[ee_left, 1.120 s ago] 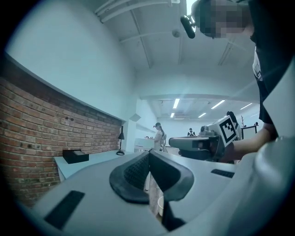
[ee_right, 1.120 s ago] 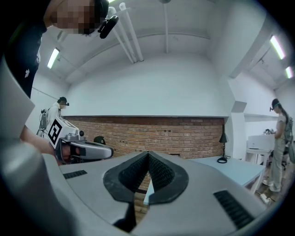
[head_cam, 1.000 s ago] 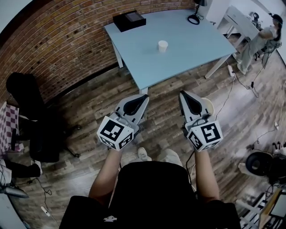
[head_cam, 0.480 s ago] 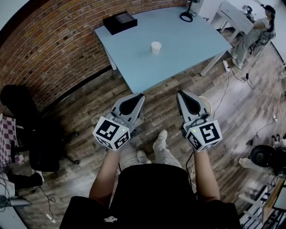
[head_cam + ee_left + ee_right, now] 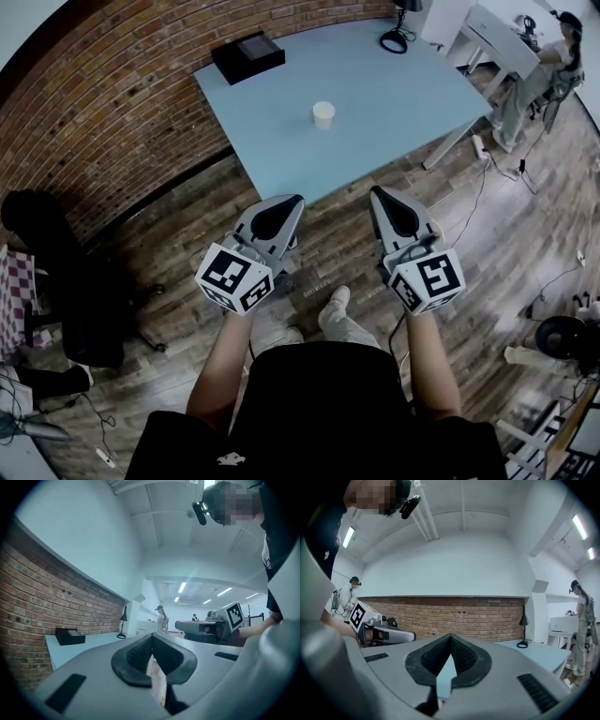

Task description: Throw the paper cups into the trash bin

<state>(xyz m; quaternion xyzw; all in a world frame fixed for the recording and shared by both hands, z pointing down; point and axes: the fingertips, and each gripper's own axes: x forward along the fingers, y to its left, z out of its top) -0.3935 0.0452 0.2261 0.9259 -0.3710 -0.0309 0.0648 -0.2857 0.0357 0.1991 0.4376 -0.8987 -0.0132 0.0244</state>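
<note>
Paper cup (image 5: pixel 323 114) stands upright mid-counter (image 5: pixel 403 89); only the head view shows it. Left claw (image 5: pixel 293 201) and right claw (image 5: pixel 376 193) hang near, over the wooden floor (image 5: pixel 178 239), both closed together and empty. Each gripper view shows the far desk lamp (image 5: pixel 524 631) in profile.

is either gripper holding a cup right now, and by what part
Nothing is held. The left gripper and the right gripper are both shut with nothing between their fingers. The paper cup stands apart on the table.
</note>
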